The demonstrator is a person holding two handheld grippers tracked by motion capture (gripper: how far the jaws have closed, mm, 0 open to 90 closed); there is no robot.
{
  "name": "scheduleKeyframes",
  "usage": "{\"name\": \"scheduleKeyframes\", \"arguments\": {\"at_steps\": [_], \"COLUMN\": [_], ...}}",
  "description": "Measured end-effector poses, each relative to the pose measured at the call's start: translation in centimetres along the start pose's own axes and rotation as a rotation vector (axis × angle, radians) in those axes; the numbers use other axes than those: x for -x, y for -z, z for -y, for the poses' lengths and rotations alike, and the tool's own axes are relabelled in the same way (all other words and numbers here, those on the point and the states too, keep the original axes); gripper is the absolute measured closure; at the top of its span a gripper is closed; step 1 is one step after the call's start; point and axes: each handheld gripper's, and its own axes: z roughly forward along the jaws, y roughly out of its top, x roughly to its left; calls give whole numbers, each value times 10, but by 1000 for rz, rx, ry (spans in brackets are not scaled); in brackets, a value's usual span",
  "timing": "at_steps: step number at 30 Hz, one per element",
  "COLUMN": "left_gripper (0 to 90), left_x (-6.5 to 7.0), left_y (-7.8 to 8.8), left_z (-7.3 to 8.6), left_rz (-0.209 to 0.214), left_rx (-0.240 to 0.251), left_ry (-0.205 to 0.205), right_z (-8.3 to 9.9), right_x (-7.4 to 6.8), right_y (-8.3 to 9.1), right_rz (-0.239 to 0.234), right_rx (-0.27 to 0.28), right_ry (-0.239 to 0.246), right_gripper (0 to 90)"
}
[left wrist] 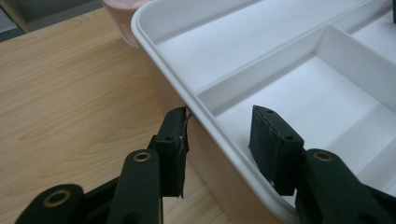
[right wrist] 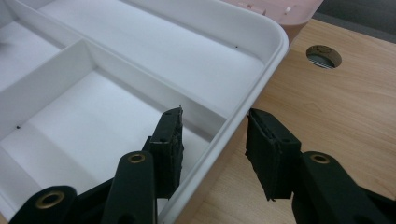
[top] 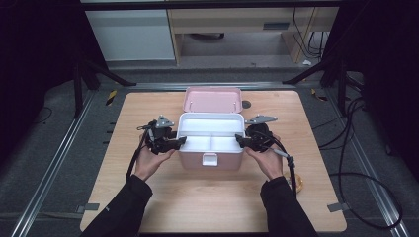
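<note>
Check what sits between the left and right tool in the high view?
The open pink box with its white divided tray. The left tool straddles one end rim, the right tool the other; the high view shows it.

White tray (left wrist: 299, 88) runs off the frame's right beyond the left gripper (left wrist: 219, 140); whether its outer pad (left wrist: 175, 149) touches the wall: can't tell.
</note>
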Motion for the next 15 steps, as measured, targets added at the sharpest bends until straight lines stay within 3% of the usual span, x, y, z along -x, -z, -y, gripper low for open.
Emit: {"name": "scheduleKeyframes", "arguments": {"at_steps": [12,15], "left_gripper": [565,566], "left_x": [-1,-1], "left_y": [14,14], "left_z": [11,11], "left_rz": [-30,-29], "left_rx": [-4,-2], "left_ry": [19,21], "right_z": [-1,2], "right_x": [-11,-11], "right_y": [-4,-3], "right_rz": [-33,-44], "right_rx": [12,17], "right_ry": [5,-20], "right_gripper": [569,574]}}
